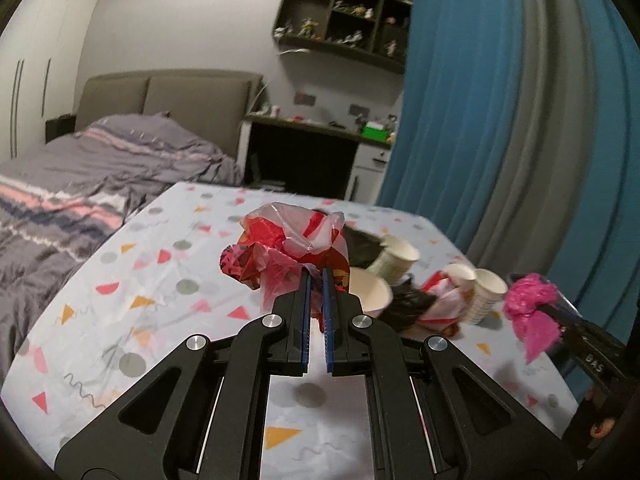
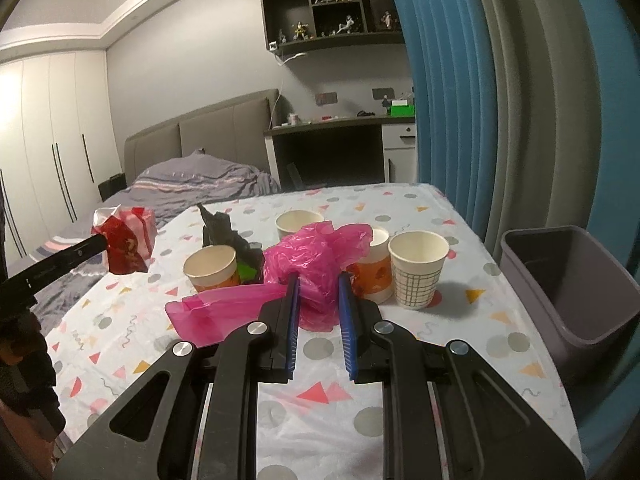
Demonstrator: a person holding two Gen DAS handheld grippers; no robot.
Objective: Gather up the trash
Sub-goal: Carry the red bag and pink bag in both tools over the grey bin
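fingers pinching red wrapper, "DAS" on right gripper

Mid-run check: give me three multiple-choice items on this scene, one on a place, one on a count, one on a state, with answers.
1. Where is the grey bin?
A. On the bed
B. Beside the table, on the curtain side
C. Under the desk

2. How many paper cups show in the right wrist view?
A. Two
B. Four
C. Six

3. What does the left gripper hold?
A. A paper cup
B. Nothing
C. A crumpled red and white plastic bag

Answers: 1 B, the bin stands off the table's right edge by the blue curtain. 2 B, four rims are visible. 3 C, its jaws are closed on the bag, lifted above the table.
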